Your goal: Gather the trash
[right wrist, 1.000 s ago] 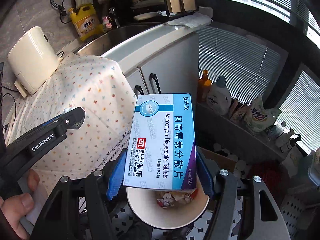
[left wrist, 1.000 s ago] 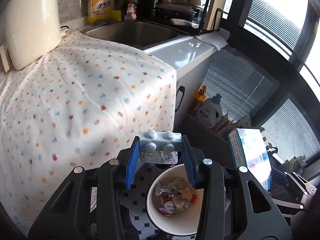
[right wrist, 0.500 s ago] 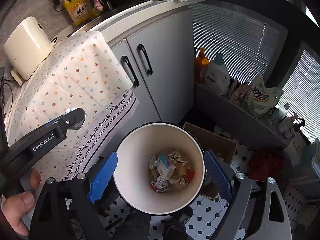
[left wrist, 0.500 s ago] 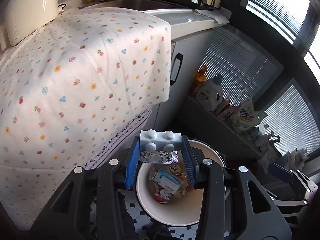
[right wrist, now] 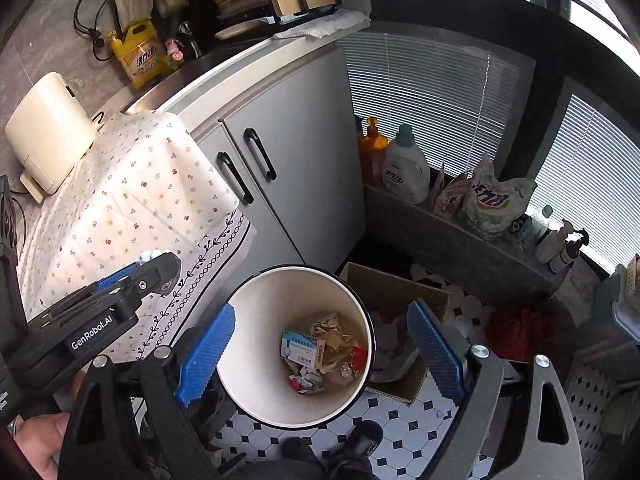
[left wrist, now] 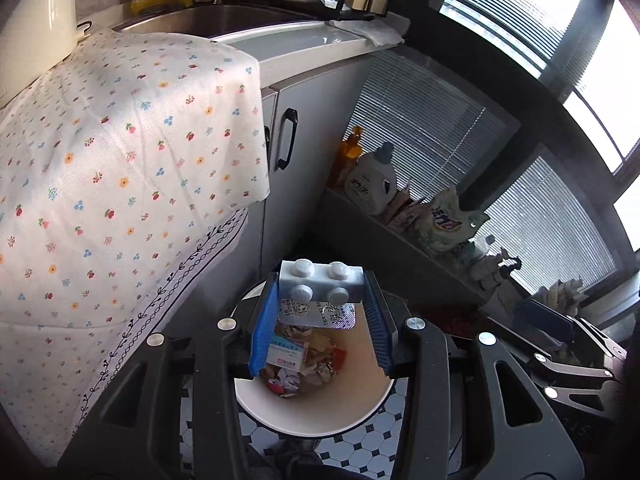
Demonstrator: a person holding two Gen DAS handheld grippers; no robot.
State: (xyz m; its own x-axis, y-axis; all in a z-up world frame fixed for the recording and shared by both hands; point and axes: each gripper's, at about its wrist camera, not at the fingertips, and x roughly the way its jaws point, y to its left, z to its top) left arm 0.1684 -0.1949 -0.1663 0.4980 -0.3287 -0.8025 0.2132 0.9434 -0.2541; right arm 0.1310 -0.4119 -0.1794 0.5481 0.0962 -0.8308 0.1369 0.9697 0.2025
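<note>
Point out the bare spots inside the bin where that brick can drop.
Trash bin: bare pale floor and wall on its near and left side. Crowded toward the far right, around the medicine box and wrappers. The left gripper holds the brick above.

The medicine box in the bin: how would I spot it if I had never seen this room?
Find the round cream bin on the tiled floor in front of the grey cupboard doors. At its bottom, among crumpled scraps, lies the medicine box. It is the only flat, clean-edged thing there, white and light blue with printed writing.
</note>
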